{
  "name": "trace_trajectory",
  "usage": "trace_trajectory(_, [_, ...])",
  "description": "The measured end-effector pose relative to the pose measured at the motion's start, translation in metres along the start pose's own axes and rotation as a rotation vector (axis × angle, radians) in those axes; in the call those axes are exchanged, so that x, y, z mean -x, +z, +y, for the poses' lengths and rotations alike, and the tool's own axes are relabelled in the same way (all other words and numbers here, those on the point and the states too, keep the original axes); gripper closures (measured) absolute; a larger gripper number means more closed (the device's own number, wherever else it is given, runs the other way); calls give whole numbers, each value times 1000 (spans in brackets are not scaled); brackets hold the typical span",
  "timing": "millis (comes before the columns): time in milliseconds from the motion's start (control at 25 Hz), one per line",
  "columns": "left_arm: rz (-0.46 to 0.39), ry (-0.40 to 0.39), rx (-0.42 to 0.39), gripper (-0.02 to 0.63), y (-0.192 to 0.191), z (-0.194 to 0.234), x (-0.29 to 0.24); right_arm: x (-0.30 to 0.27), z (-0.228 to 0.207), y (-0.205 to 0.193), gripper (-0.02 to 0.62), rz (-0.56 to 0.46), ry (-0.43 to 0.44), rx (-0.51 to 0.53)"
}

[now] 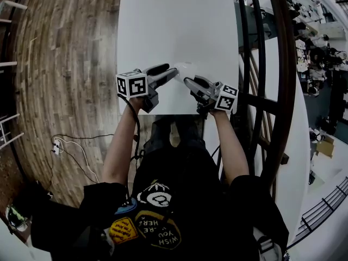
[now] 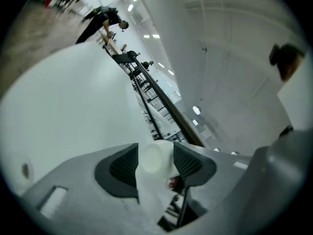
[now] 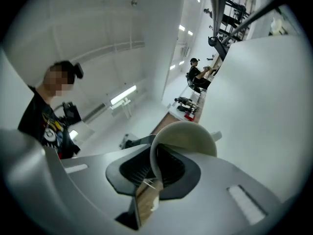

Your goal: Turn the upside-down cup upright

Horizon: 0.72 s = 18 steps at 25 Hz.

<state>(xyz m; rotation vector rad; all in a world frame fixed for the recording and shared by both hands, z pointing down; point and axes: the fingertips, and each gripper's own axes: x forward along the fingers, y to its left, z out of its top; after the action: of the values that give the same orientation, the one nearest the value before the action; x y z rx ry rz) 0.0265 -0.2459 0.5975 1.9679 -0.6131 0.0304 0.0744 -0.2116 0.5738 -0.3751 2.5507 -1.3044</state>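
Note:
A translucent white cup (image 1: 182, 68) hangs just above the white table (image 1: 174, 20), near its front edge, held between both grippers. My left gripper (image 1: 173, 71) comes in from the left. In the left gripper view the cup's (image 2: 155, 156) closed bottom fills the gap of the left gripper (image 2: 155, 164), with a ribbed pad against each side. My right gripper (image 1: 188, 81) comes in from the right. In the right gripper view the right gripper (image 3: 156, 168) is shut on the wall of the cup (image 3: 190, 137) at its rim, one pad inside and one outside. The cup lies tilted, its mouth towards the right gripper.
The table's front edge (image 1: 163, 113) is right below the grippers. A wooden floor (image 1: 65, 64) with a white cable (image 1: 73, 148) lies to the left. A dark curved railing (image 1: 277, 91) runs along the right. The person's forearms (image 1: 122, 140) reach in from below.

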Motion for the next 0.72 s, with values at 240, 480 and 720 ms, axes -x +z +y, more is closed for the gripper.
trace_trajectory(240, [79, 379, -302, 601, -16, 40, 19, 14, -55, -18, 565, 230, -351, 213])
trace_trajectory(480, [117, 407, -344, 601, -37, 33, 16, 21, -99, -39, 565, 684, -601, 512])
trace_trajectory(720, [121, 396, -381, 601, -48, 18, 12, 10, -107, -56, 563, 1136, -607, 779])
